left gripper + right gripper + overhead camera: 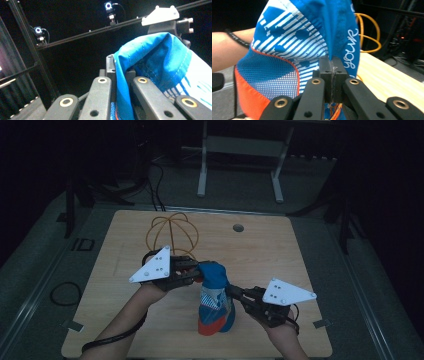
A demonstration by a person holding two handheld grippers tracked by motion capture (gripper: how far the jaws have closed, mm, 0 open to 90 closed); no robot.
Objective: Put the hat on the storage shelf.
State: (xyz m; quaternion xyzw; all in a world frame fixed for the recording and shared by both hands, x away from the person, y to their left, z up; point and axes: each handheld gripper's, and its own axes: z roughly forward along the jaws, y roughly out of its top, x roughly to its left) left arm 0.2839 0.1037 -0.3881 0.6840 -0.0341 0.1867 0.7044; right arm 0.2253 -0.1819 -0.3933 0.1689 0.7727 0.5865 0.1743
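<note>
**Operator:** Blue fabric is what I have between both tools: a blue garment (215,297) with white stripes, a mesh panel and an orange hem, hanging near the centre of the high view, slightly below the middle.

**Colleague:** Which way does it run?

**Operator:** Its long axis stands roughly upright. The bunched blue end points up, the orange hem points down and reaches the wooden surface (280,250) in the lower middle of the frame. The lower part leans a little toward the bottom left.

**Colleague:** And your left hand-held gripper?

**Operator:** The left hand-held gripper (200,271) sits left of centre, pointing right, clenched on the top fold. In the left gripper view the blue cloth (155,57) drapes over the closed jaws and is pinched between them.

**Colleague:** The right one?

**Operator:** The right hand-held gripper (234,292) comes in from the lower right, pointing left, and I have it clamped on the garment's edge partway down. In the right gripper view its pads meet on the blue hem, with the striped cloth (294,37) rising above them.

**Colleague:** Anything else nearby?

**Operator:** An orange wire frame (172,232) stands on the surface behind the left hand-held gripper, upper left of centre.
</note>
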